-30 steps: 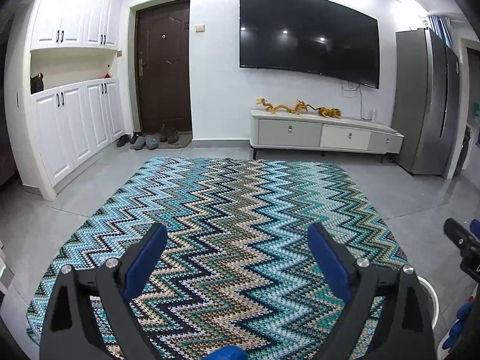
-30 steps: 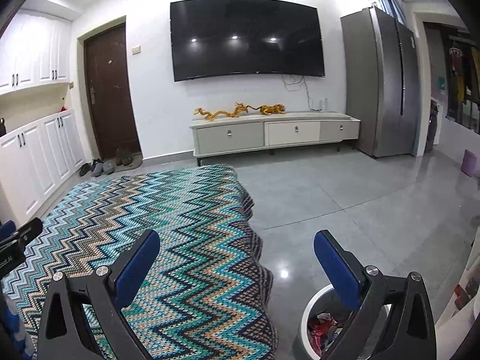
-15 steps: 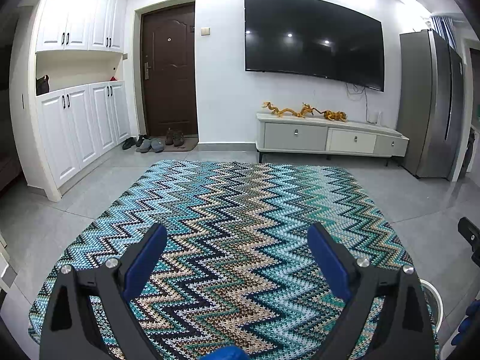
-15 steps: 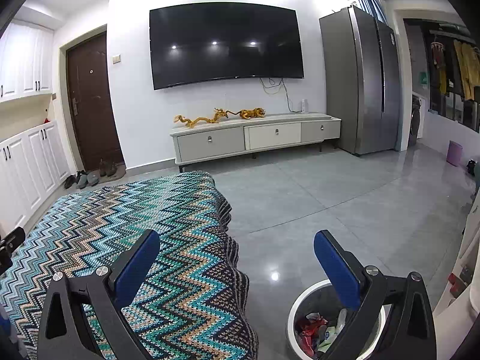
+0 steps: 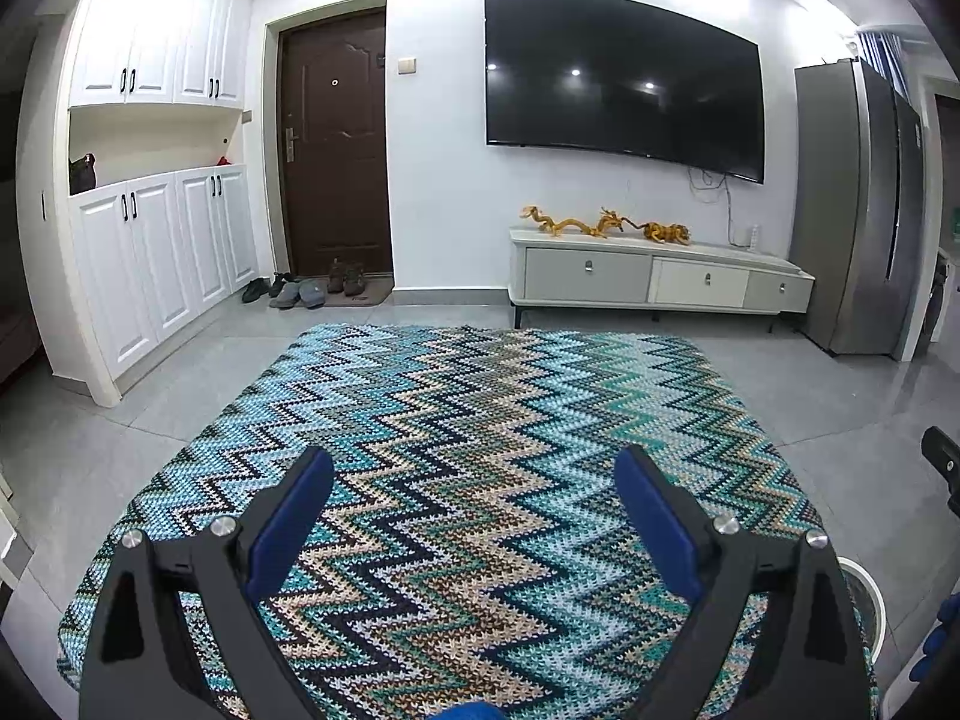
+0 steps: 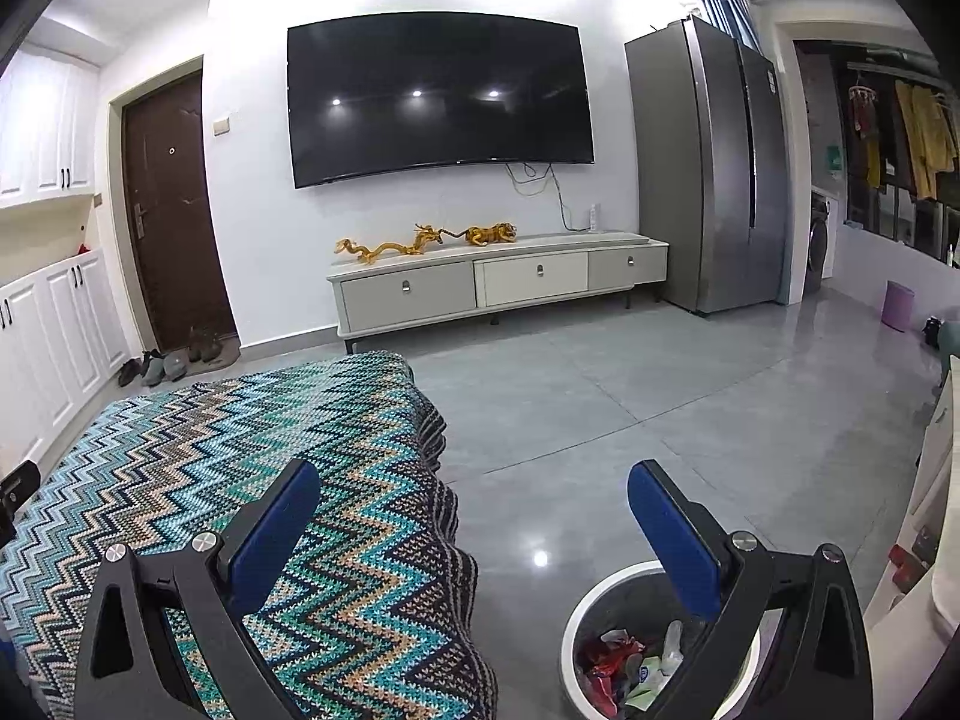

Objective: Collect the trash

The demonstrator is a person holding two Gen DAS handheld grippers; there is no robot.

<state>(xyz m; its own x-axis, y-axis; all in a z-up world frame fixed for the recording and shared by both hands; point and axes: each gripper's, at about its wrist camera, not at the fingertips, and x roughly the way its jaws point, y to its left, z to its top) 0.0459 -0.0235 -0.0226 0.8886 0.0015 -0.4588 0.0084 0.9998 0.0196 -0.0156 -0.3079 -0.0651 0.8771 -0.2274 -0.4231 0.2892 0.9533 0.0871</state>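
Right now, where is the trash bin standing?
In the right wrist view the white trash bin stands on the grey floor at lower right, beside the zigzag blanket's edge, partly behind the open right gripper.

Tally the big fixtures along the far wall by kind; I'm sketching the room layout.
Television: 1
Low drawer cabinet: 1
Fridge: 1
Brown door: 1
Total: 4

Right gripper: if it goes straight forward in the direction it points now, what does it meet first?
Probably the bare grey floor, between the zigzag blanket and the trash bin; depth is unclear.
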